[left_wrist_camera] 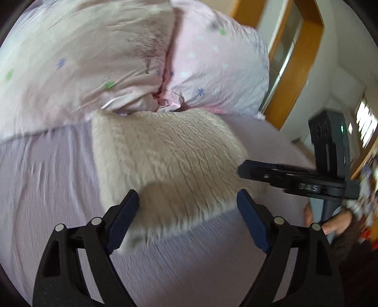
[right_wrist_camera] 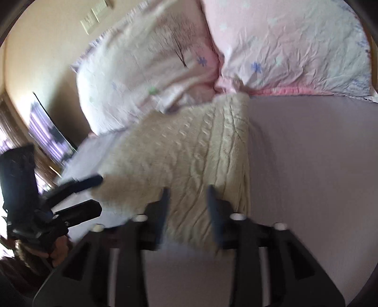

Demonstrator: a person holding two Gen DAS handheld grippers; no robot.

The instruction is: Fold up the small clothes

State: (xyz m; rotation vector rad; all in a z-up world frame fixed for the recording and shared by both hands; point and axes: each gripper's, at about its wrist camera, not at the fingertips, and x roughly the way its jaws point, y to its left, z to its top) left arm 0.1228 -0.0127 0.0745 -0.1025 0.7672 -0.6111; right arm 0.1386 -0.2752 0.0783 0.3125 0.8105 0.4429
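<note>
A cream cable-knit garment (left_wrist_camera: 170, 153) lies folded on the lilac bed sheet (left_wrist_camera: 42, 189), its far edge against the pillows. It also shows in the right wrist view (right_wrist_camera: 193, 151). My left gripper (left_wrist_camera: 187, 196) is open and empty, its blue-padded fingers (left_wrist_camera: 125, 212) spread over the garment's near edge. My right gripper (right_wrist_camera: 187, 191) is open with its fingers (right_wrist_camera: 213, 207) over the garment's near edge, blurred by motion. In the left wrist view the right gripper (left_wrist_camera: 241, 171) reaches to the garment's right edge; in the right wrist view the left gripper (right_wrist_camera: 99, 193) sits at its left edge.
Two pink pillows with small star prints (left_wrist_camera: 89, 59) (left_wrist_camera: 217, 66) lie at the head of the bed. A wood-framed door (left_wrist_camera: 295, 59) stands to the right. A wall with switches (right_wrist_camera: 92, 19) and a dark picture (right_wrist_camera: 47, 127) is to the left.
</note>
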